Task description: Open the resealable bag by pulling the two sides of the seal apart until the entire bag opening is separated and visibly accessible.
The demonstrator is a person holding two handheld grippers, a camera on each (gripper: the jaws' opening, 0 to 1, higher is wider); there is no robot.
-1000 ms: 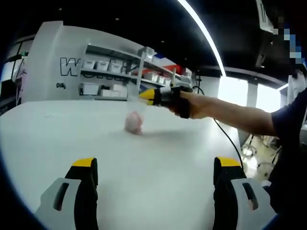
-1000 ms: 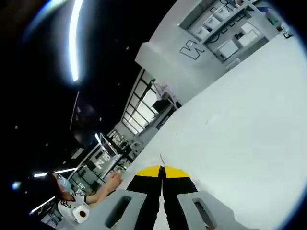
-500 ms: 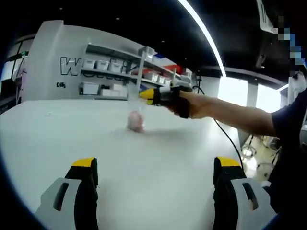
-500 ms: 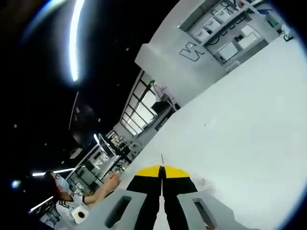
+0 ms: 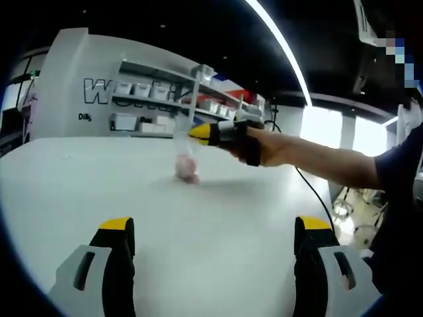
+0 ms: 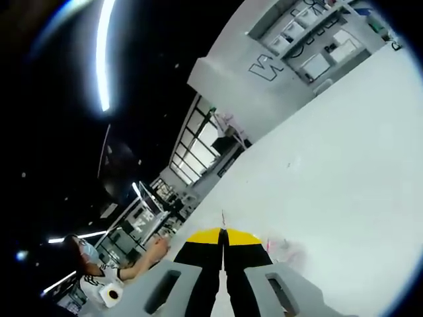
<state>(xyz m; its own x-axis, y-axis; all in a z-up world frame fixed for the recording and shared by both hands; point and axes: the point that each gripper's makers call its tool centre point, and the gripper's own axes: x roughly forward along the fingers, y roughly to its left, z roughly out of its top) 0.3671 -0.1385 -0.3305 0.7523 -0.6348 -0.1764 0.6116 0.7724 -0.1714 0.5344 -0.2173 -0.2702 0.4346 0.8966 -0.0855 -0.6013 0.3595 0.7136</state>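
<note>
On the white table (image 5: 218, 231), out beyond the left gripper (image 5: 215, 228), the resealable bag (image 5: 186, 158) is held up by its top edge, its lower end touching or just above the surface. The right gripper (image 5: 201, 133) is closed on that top edge; in the right gripper view its jaws are seen pressed together with a thin strip of film between the tips. The left gripper is spread wide and empty, well apart from the bag.

The step in hand is judged to be the first-side hold; the seal appears not yet separated. Next, the free side of the seal is to be pinched by the left gripper and drawn away.

Something pink is contained in the bag's lower part; it cannot be identified.
</note>
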